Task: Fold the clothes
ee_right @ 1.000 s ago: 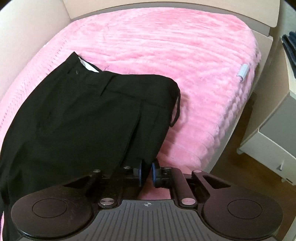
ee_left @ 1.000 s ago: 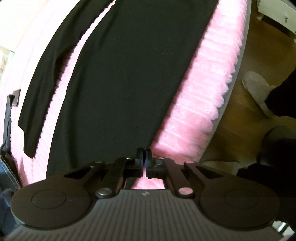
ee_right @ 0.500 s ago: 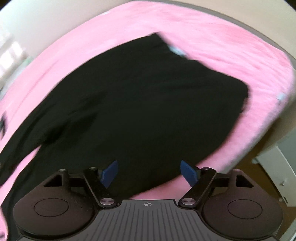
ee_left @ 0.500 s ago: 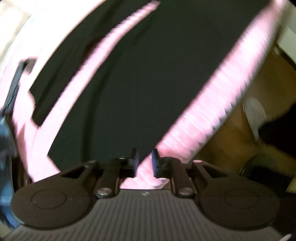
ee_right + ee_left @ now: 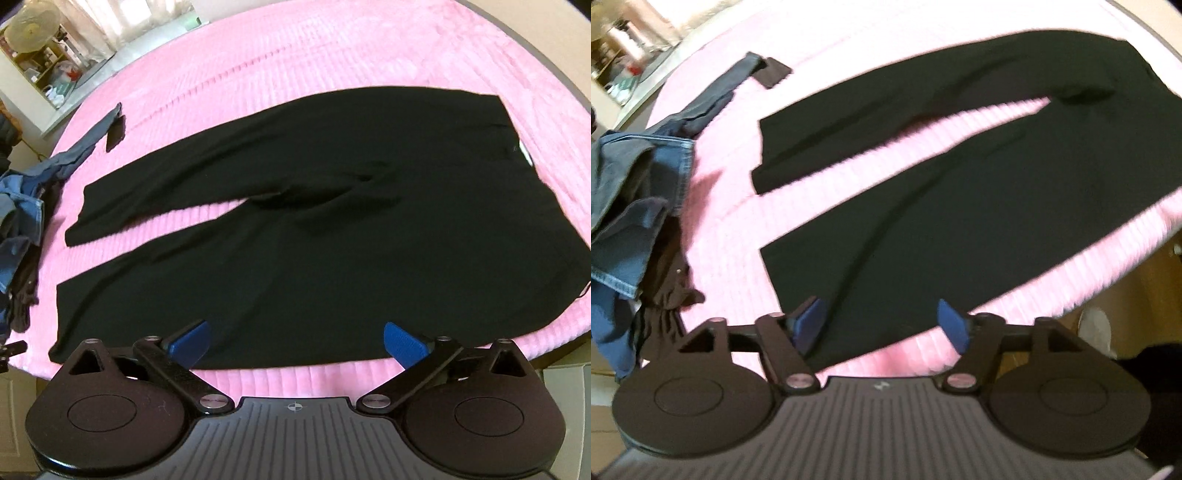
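Both tongs hang above the bed with nothing in them: the right tongs [image 5: 295, 345] have their blue pads spread wide and still parting, the left tongs [image 5: 882, 326] are less far apart and also opening, and no cloth sits between either pair; under them the pink bedspread [image 5: 332, 55] covers the whole bed, plush and ribbed, a soft yielding base that will give under any press; on it the black trousers [image 5: 314, 240] lie flat and spread out, waistband towards the right, the two legs running left with a strip of pink showing between them, the nearer leg ending close to the bed's near edge; the cloth looks thin, limp and light, likely to sag and slide when lifted, so I judge it best taken at a firmer part, the waistband corner on one side and a leg hem on the other, pinching through all layers; at the left edge of the bed a heap of blue jeans [image 5: 631, 192] and other dark clothing waits, apart from the trousers; a small puckered crease [image 5: 314, 195] at the crotch would want smoothing before a fold.
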### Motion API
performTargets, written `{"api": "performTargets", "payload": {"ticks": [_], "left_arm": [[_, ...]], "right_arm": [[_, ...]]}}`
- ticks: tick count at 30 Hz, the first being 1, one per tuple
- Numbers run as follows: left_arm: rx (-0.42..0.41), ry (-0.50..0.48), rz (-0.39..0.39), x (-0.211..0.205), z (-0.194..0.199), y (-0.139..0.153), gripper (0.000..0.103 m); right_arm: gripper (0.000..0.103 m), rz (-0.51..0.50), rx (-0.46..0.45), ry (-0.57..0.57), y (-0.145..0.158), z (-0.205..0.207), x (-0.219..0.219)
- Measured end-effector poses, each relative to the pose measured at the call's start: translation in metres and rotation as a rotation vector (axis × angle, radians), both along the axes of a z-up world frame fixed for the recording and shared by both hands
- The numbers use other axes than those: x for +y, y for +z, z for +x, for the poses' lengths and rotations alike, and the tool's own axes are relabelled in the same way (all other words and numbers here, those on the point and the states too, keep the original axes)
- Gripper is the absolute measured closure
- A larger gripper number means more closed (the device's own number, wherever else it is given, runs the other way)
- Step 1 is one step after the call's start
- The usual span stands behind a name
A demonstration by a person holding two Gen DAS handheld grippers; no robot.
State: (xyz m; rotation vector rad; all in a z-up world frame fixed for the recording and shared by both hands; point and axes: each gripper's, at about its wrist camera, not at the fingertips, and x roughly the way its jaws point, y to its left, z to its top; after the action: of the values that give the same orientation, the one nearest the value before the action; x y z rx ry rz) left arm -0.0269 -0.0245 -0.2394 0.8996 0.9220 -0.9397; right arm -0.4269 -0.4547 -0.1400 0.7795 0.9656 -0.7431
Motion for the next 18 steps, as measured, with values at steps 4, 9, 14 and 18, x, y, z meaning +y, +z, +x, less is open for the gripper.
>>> {"api": "performTargets", "payload": {"ticks": [4,9,14,18], "left_arm": [[-0.003,0.041,-0.046,0.003,0.02,0.015,0.033],[-0.006,0.068,-0.073,-0.005,0.04,0.025,0.029],[-0.019,0.053,-0.07,-0.016,0.041,0.025,0.026],[-0.019,0.036,-0.068,-0.021,0.033,0.023,0.025]], "right_arm": [[0.0,0.005,0.078,0.021,0.003,0.016,-0.011],[0.0,-0.029,0.203,0.127,0.009,0.031,-0.011],[0.0,-0.036,0.236,0.16,0.006,0.03,-0.008],[0.0,-0.032,0.245,0.186,0.007,0.027,-0.002]]}}
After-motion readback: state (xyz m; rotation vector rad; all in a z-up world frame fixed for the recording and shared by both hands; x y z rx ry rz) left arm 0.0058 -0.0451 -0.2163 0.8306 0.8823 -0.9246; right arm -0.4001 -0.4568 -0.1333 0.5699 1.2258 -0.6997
